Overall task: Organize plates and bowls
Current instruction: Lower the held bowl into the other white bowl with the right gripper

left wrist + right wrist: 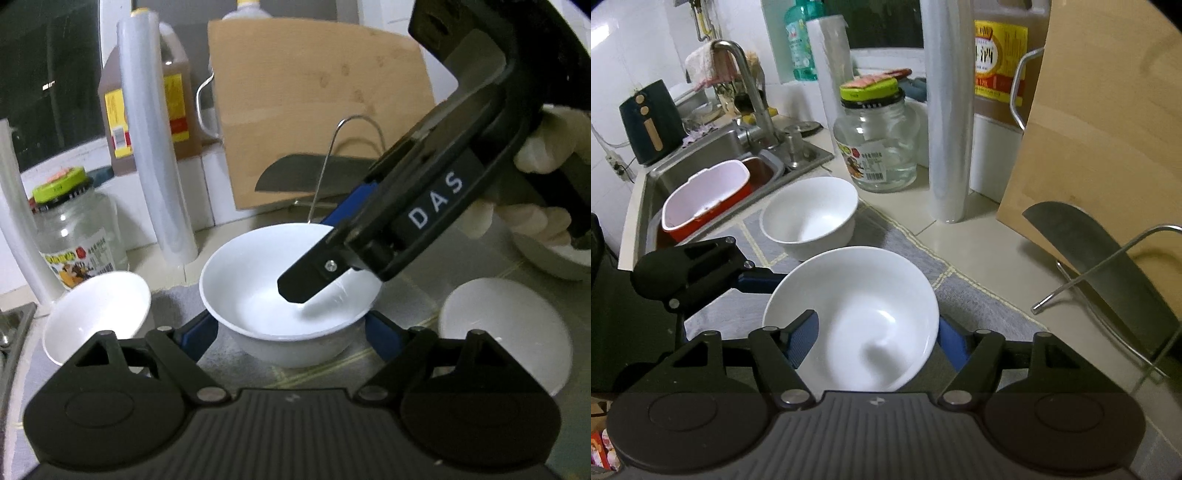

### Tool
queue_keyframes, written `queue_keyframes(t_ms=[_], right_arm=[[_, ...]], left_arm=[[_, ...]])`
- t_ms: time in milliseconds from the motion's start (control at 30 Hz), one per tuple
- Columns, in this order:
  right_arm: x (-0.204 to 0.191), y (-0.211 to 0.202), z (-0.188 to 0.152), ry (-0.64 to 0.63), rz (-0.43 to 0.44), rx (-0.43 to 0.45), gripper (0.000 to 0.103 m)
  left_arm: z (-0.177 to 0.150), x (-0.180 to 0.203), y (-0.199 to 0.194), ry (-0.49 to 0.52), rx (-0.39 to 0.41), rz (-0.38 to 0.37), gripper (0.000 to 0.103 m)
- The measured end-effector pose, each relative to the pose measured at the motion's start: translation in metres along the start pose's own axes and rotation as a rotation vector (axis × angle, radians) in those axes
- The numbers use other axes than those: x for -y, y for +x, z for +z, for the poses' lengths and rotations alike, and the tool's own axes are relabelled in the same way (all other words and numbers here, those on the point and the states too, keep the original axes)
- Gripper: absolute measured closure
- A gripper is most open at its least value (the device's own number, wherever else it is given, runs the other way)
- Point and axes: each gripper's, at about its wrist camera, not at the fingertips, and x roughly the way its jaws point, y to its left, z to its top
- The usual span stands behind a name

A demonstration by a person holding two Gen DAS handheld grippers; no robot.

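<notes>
A white bowl [291, 288] stands on a grey mat [173, 306] in the middle; it also shows in the right wrist view [857, 317]. My left gripper [291, 332] has its blue pads on either side of the bowl's base, open around it. My right gripper [314, 280] comes in from the upper right, one finger inside the bowl and one outside its far rim; in its own view [875, 339] the rim sits between its blue pads. A second white bowl [96, 314] lies left of it [809, 218]. A third white dish [506, 328] lies at right.
A glass jar [875, 144], a roll of plastic wrap [947, 110], an oil bottle [997, 55] and a wooden cutting board [1108, 129] stand behind. A cleaver [1108, 269] rests in a wire rack [1089, 273]. A sink [683, 166] with a red tub [705, 195] lies at left.
</notes>
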Motion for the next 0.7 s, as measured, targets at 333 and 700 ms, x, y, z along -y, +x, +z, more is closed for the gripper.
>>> queue_keyframes(t_ms=[333,700], right_arm=[[-0.016,-0.057,-0.028,-0.006,-0.016,0.047,0.027],[-0.02,-0.102,-0.067,0.037,-0.08,0.063,0.027]], left_arm=[[0.009,0.033,-0.04,0.033,0.028,-0.038,0.017],[0.01,0.076,-0.052,0.032,0.048,-0.108,0.017]])
